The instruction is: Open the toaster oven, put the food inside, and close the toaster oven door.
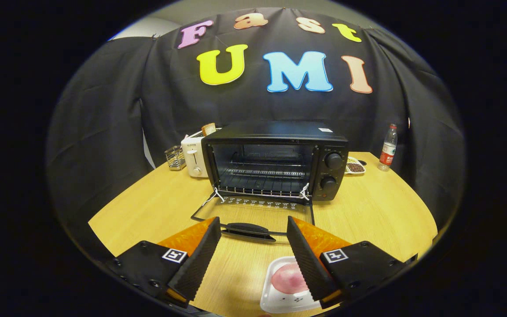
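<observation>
A black toaster oven (pixel 275 160) stands on the wooden table (pixel 368 220) beyond my fingers, its glass door (pixel 253 213) folded down flat toward me, with the handle (pixel 247 229) just ahead of the fingertips. The wire rack (pixel 262 182) inside is bare. A white dish holding pink food (pixel 286 281) lies on the table low between the fingers, partly covered by the right finger (pixel 308 259). My gripper (pixel 253 224) is open, with nothing between the fingers.
Left of the oven stand a white toaster (pixel 194 160) with a bread slice (pixel 208 128) in it and a small wire holder (pixel 174 157). To the oven's right are a plate of dark food (pixel 354 167) and a plastic bottle (pixel 387 147).
</observation>
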